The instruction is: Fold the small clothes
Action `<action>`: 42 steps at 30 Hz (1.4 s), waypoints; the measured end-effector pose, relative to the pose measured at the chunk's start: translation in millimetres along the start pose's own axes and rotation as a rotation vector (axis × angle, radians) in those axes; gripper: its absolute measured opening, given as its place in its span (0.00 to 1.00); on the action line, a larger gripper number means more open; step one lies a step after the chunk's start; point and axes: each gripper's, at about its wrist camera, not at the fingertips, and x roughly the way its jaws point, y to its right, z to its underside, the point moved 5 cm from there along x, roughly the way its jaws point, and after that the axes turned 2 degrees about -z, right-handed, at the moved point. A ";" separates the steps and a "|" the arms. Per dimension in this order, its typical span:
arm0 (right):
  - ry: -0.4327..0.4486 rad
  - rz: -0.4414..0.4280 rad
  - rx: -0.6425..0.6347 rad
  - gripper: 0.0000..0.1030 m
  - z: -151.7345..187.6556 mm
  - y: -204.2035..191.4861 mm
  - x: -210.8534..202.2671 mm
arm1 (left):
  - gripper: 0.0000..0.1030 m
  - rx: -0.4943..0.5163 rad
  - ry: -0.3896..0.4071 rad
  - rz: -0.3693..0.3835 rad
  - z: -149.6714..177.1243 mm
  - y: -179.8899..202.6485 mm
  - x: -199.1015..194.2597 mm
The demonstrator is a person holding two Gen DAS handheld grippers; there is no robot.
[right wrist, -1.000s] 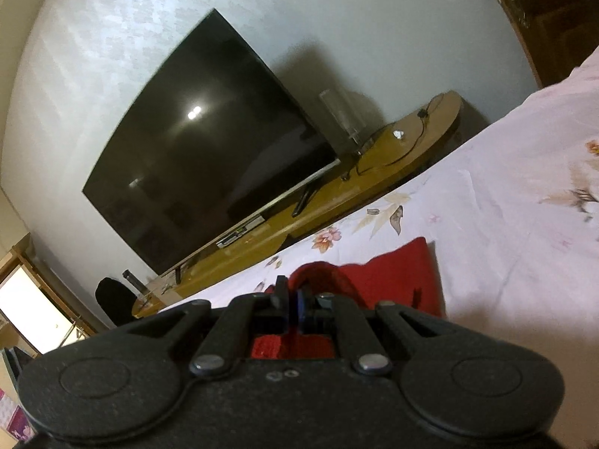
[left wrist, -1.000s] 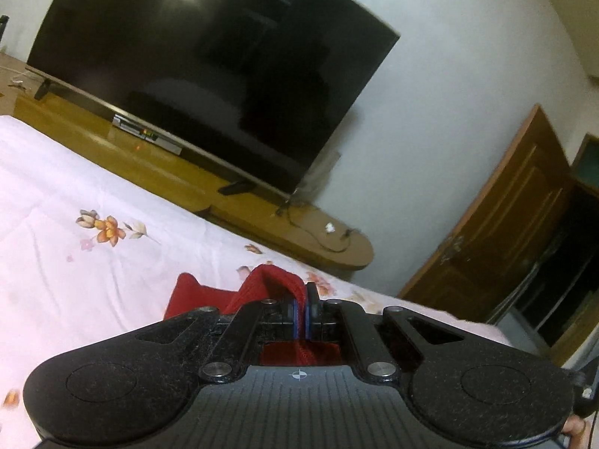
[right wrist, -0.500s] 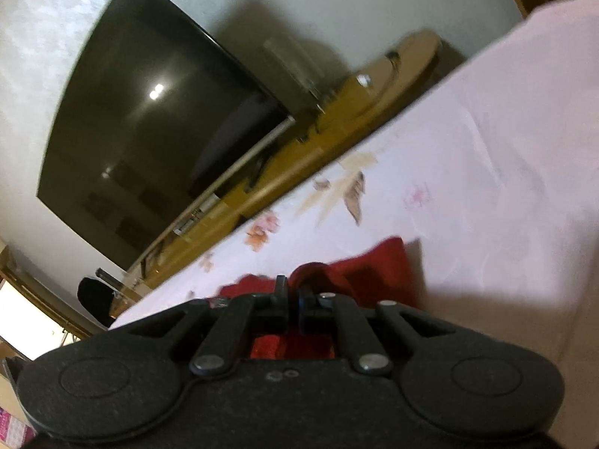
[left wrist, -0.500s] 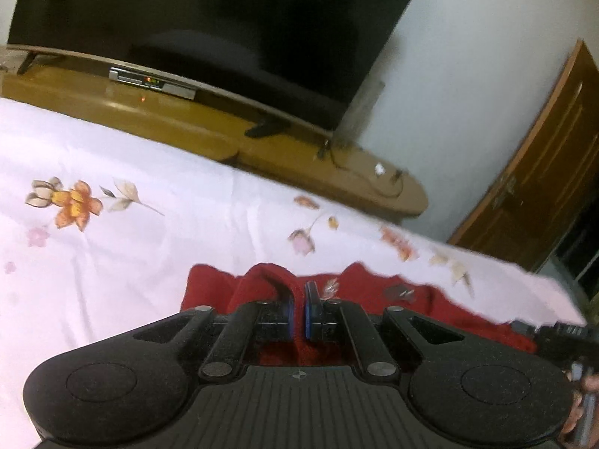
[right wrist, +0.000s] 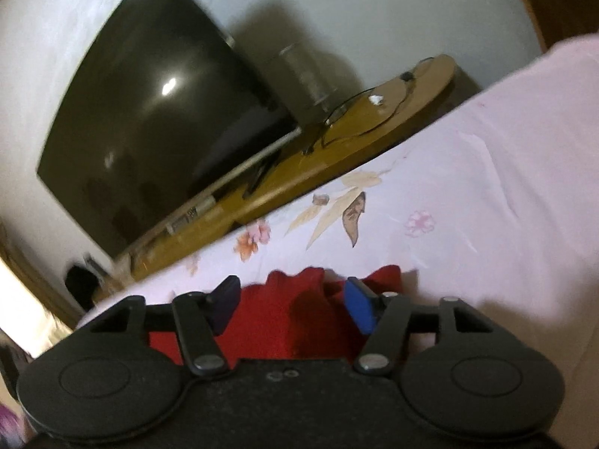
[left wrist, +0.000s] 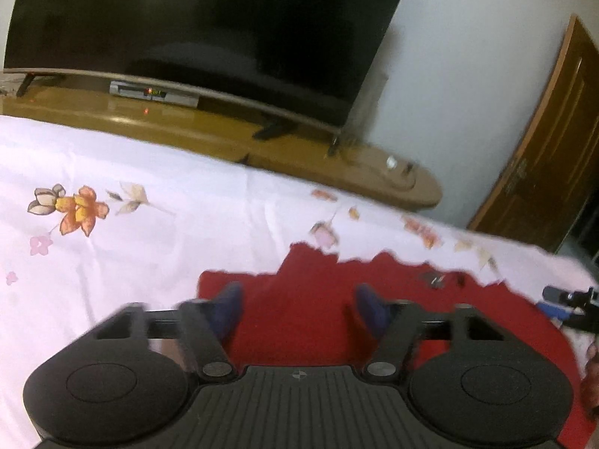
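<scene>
- Now the small red cloth garment (left wrist: 299, 321) lies flat on the bed's pale pink sheet with printed flowers (left wrist: 157, 232), near the bed's foot end.
- The left gripper (left wrist: 297, 308) hangs low over the red garment. Its two fingers (left wrist: 228, 307) stand apart and are opening, with red cloth below the gap. The blue pads do not press on it.
- The right gripper (right wrist: 290, 305) hangs over the other end of the red garment (right wrist: 284, 299). Its fingers (right wrist: 359, 305) are also opening, and nothing is pinched between them.
- In the left view, the tip of the right gripper (left wrist: 569, 307) peeks in at the right edge, just beside the garment.
- Behind the bed, a big dark flat television (left wrist: 194, 30) stands on a long brown wooden bench (left wrist: 179, 127).
- A brown wooden door (left wrist: 543, 172) is at the right of the white wall.
</scene>
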 end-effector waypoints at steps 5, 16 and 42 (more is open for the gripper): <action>-0.144 0.137 -0.229 0.40 6.7 -18.3 30.2 | 0.09 0.040 -0.049 -0.052 -1.7 2.0 13.6; 0.023 0.181 -0.430 0.08 0.6 -42.8 7.4 | 0.04 0.097 0.179 -0.132 -20.9 17.5 -11.2; -0.022 0.114 -0.367 0.45 20.5 -59.1 -15.3 | 0.61 0.217 0.153 -0.159 6.8 80.9 -47.8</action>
